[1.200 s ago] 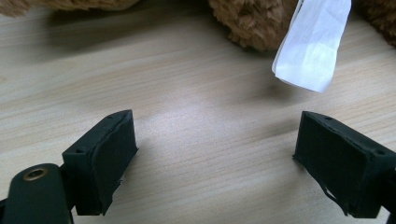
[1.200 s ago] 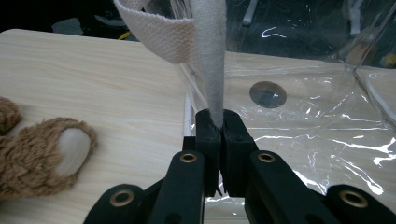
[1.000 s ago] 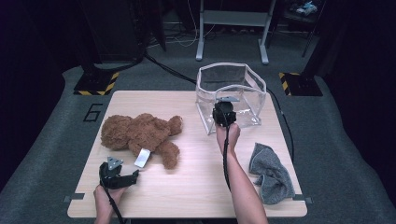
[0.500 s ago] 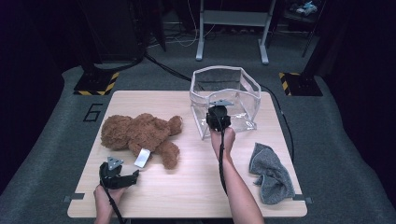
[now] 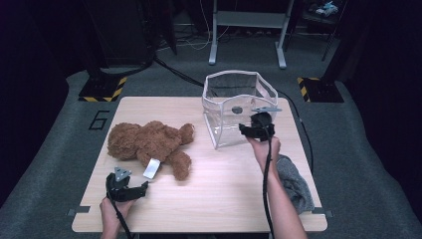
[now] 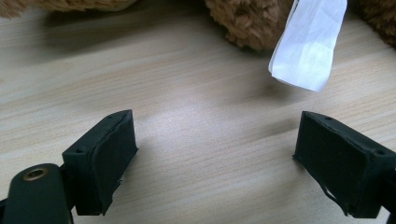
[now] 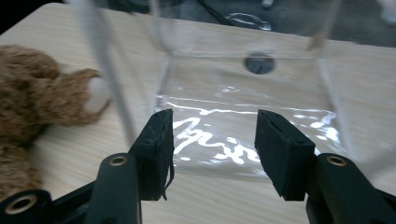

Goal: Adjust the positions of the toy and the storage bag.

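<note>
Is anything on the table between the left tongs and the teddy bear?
Nothing visible. Only bare table lies between the open left tongs and the teddy bear; its white tag hangs just ahead.

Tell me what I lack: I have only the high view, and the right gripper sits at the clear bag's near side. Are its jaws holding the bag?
Observer: No. In the right gripper view the right gripper has nothing between its pads; its jaws have just been opening, and the clear bag stands beyond them.
Operator: And the left one, near the teddy bear?
Observer: The left gripper is open over bare table.
Operator: What is the white thing beside the bear?
Observer: A white tag hanging from the teddy bear, apart from the jaws.
</note>
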`<state>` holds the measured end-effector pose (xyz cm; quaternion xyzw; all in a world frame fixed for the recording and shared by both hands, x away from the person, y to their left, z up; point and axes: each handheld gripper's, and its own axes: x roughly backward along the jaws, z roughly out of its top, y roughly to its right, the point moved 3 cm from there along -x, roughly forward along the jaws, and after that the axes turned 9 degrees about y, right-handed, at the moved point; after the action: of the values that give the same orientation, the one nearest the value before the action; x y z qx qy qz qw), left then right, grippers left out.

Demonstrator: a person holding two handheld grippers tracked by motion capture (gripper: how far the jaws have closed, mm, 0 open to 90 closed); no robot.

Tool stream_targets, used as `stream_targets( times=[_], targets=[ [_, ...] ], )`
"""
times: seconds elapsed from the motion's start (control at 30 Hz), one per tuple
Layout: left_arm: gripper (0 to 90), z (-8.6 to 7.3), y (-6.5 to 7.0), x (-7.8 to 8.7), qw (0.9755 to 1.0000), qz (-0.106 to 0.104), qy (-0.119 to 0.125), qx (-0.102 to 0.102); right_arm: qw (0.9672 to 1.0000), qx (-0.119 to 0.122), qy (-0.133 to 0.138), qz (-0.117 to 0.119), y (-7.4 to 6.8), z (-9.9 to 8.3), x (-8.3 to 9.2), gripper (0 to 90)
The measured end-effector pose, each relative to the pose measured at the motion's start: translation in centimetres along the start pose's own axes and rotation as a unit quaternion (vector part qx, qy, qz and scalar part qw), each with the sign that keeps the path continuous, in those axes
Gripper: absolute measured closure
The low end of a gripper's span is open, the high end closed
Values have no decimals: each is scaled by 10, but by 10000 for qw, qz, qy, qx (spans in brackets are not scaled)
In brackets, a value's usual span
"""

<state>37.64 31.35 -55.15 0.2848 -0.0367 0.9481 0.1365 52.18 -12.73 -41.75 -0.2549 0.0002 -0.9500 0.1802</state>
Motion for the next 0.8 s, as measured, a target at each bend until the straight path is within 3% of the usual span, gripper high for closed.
stream_targets(
  times=[0.2,0.33,0.37,0.4,0.5,0.63,0.73,0.8],
  targets=[
    [119,0,0,0,10000,-2,-3,-1,9982,-175,51,-563,54,4,17,462],
    [119,0,0,0,10000,17,21,3,9966,-299,94,-765,78,10,17,446],
    [119,0,0,0,10000,5,8,1,9971,-306,111,-688,82,10,14,446],
    [120,0,-1,0,10000,18,13,-47,9962,-288,81,-820,86,11,12,445],
    [120,0,-1,0,10000,15,11,-47,9965,-317,33,-777,92,11,2,510],
    [120,0,-1,0,10000,14,10,-49,9978,-284,45,-602,88,11,-8,638],
    [120,0,-1,0,10000,14,10,-50,9976,-275,86,-631,84,11,-12,770],
    [120,0,-1,0,10000,2,-1,-48,9976,-273,142,-621,81,10,-11,812]
  ],
)
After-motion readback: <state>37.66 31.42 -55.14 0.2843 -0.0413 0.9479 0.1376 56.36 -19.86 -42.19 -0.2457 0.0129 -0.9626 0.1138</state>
